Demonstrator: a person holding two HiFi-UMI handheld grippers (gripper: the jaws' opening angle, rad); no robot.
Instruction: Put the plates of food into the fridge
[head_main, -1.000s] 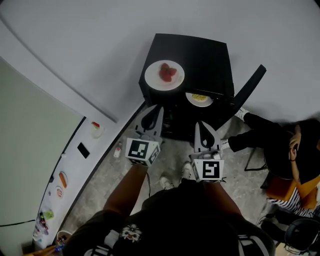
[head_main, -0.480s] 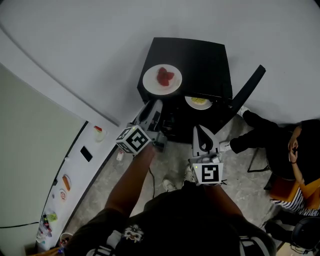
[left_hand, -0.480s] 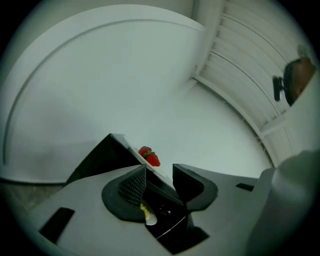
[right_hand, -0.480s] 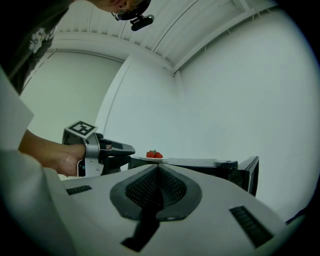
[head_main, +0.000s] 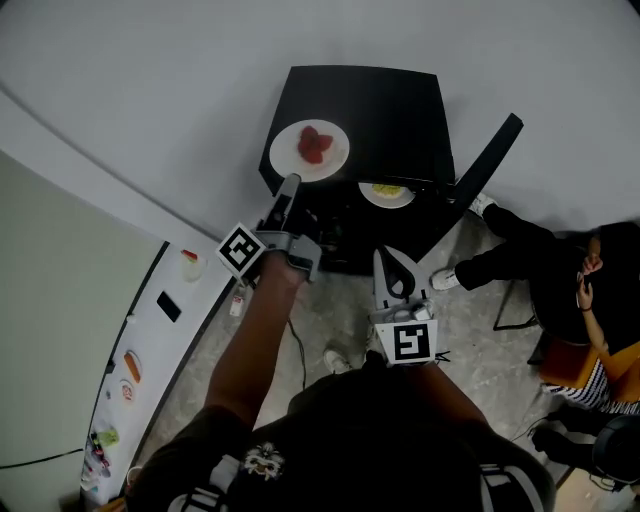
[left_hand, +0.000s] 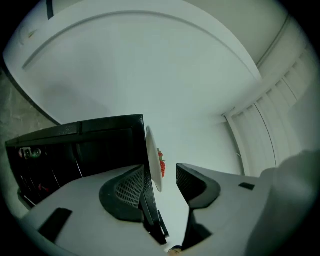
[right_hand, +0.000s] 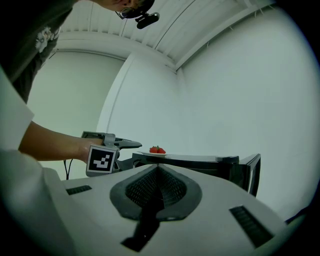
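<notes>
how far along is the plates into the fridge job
Done: the yellow-food plate looks already inside the open fridge. In hand: the left tool, its jaws just opened, straddles the rim of the strawberry plate on top, not gripping yet. Left: move that plate inside.

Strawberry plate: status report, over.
Left gripper jaws have just been opening, plate rim between them, not clamped. Right gripper shut, empty. Plate sits on fridge top; door open. Nothing blocking.
</notes>
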